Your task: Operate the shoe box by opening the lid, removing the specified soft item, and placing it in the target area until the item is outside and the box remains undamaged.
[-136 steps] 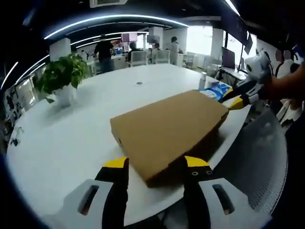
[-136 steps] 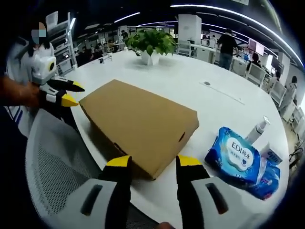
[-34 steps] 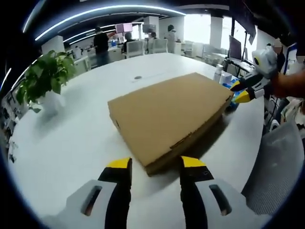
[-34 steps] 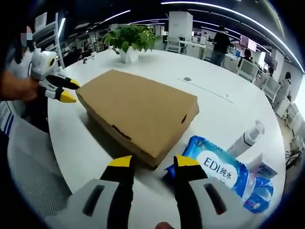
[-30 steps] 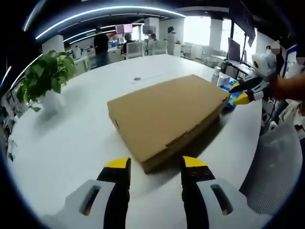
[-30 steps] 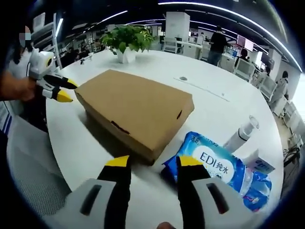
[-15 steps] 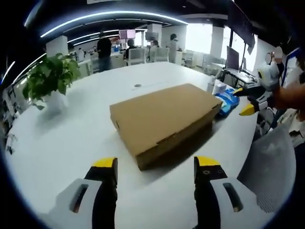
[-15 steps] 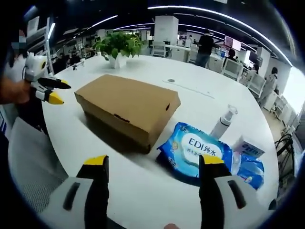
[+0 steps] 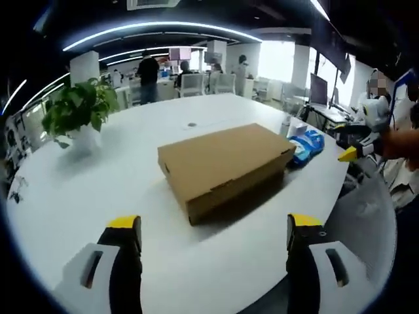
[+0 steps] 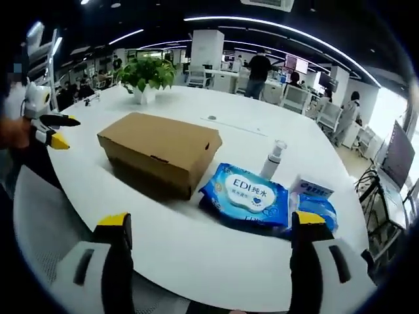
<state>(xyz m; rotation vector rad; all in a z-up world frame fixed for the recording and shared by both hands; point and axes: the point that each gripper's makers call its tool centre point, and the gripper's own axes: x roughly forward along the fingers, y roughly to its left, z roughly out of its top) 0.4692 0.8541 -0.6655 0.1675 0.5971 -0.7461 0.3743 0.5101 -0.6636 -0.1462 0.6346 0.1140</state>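
A closed brown cardboard shoe box [image 9: 222,163] lies on the white round table [image 9: 98,190]; it is also in the right gripper view [image 10: 160,152], lid down. My left gripper [image 9: 213,229] is open wide, held back from the box's near corner with nothing between its jaws. My right gripper [image 10: 209,226] is open wide too, well short of the box and of the blue wipes pack [image 10: 247,195]. Each gripper shows in the other's view, held in a hand: the right one [image 9: 353,145] past the box, the left one [image 10: 47,131] at the table's left edge.
A potted plant [image 9: 77,114] stands on the far side of the table. A white spray bottle [image 10: 271,159], a small white box [image 10: 313,188] and a second blue pack [image 10: 319,212] lie right of the wipes. Mesh chair backs [image 9: 366,216] sit at the table's edge. People stand in the office behind.
Both grippers have drawn back from the box and opened their jaws much wider. The box lies where it was, lid closed.
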